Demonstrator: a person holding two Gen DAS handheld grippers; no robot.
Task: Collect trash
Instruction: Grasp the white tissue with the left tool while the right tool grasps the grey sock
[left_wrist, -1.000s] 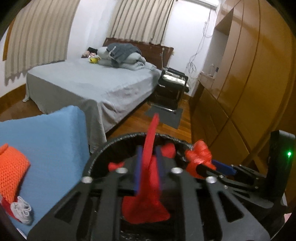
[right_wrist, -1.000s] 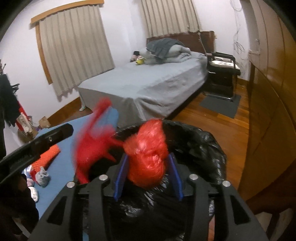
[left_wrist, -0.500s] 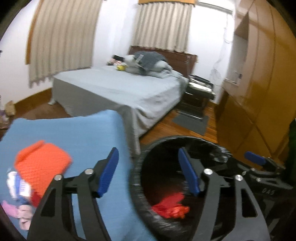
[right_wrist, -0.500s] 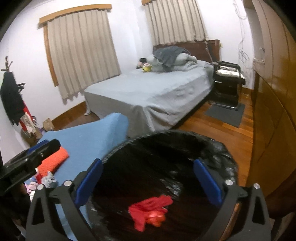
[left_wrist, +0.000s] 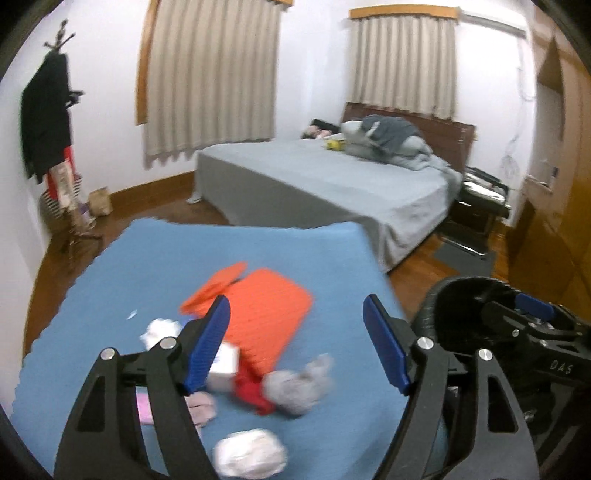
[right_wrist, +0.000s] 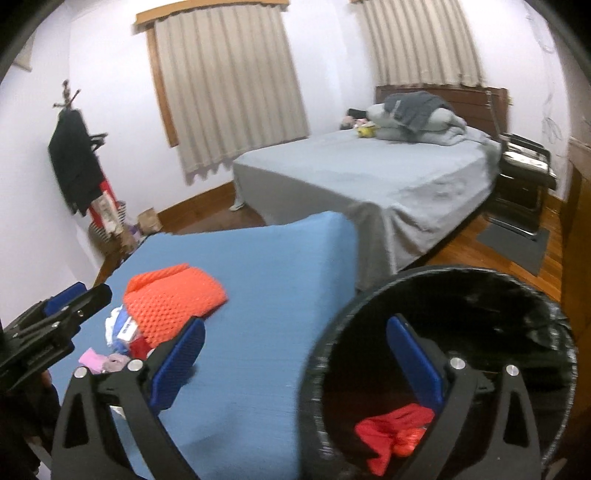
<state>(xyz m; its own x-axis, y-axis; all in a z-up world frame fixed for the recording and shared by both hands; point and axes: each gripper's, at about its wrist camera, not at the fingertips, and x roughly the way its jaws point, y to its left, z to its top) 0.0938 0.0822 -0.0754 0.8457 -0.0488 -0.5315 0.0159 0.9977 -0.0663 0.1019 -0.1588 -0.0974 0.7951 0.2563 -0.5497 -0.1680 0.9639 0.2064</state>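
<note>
My left gripper (left_wrist: 295, 306) hangs over a blue-covered table (left_wrist: 184, 251); its jaws are opening and nothing is between them. Below it lie an orange foam mesh (left_wrist: 266, 310), a grey wad (left_wrist: 299, 384), a red scrap (left_wrist: 255, 391), a white crumpled paper (left_wrist: 251, 454) and pink bits (left_wrist: 201, 406). My right gripper (right_wrist: 297, 325) stands open and empty, straddling the table's edge and the rim of a black-lined bin (right_wrist: 443, 280). Red plastic bags (right_wrist: 395, 432) lie at the bin's bottom. The bin (left_wrist: 465, 284) stands right of the table.
A grey bed (right_wrist: 369, 173) fills the room behind the table. A coat rack (left_wrist: 48, 122) with dark clothes stands at the left wall. A black chair (right_wrist: 524, 173) and a wooden wardrobe (left_wrist: 554, 221) are at the right, with wood floor between.
Both grippers opened and let their red bags drop into the bin. Both then swung left, away from the bin and toward the trash on the blue table.
</note>
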